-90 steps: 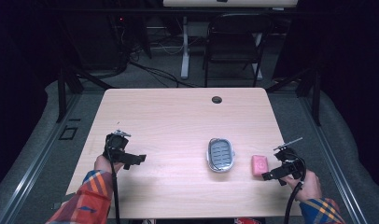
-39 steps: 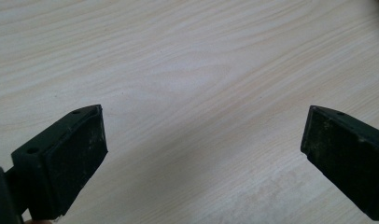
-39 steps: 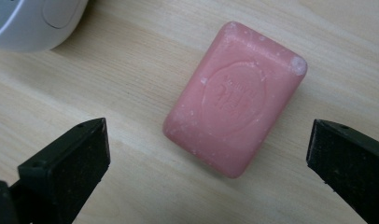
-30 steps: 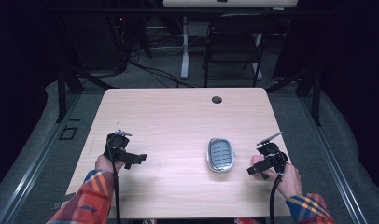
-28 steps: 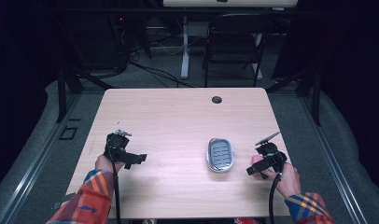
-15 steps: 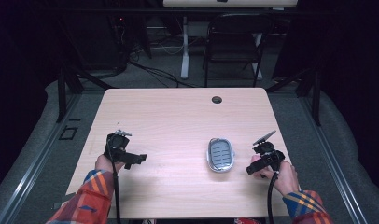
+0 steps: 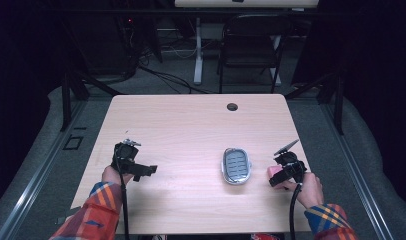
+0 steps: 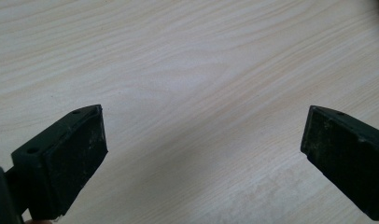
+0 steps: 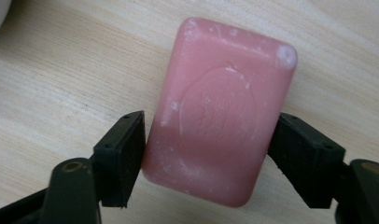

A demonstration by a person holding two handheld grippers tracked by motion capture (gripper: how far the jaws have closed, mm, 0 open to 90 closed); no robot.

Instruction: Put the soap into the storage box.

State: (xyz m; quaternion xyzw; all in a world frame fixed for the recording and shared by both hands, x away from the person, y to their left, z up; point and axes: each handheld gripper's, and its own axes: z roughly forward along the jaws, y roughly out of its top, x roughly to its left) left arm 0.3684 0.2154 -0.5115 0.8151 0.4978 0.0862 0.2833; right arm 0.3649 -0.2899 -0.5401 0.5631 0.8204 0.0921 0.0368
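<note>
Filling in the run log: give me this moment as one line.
right claw: shut on pink soap | left claw: open, over bare table | soap dish: empty

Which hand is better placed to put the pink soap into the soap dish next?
Right. The right gripper already has its jaws against both long sides of the pink soap bar, beside the soap dish. The left gripper is open over bare table, far off.

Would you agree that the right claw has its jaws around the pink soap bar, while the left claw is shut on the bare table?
Not quite. The left claw is open, not shut: the left gripper view shows its jaws set wide apart over the bare table. The rest holds: the right claw has its jaws around the pink soap bar.
</note>
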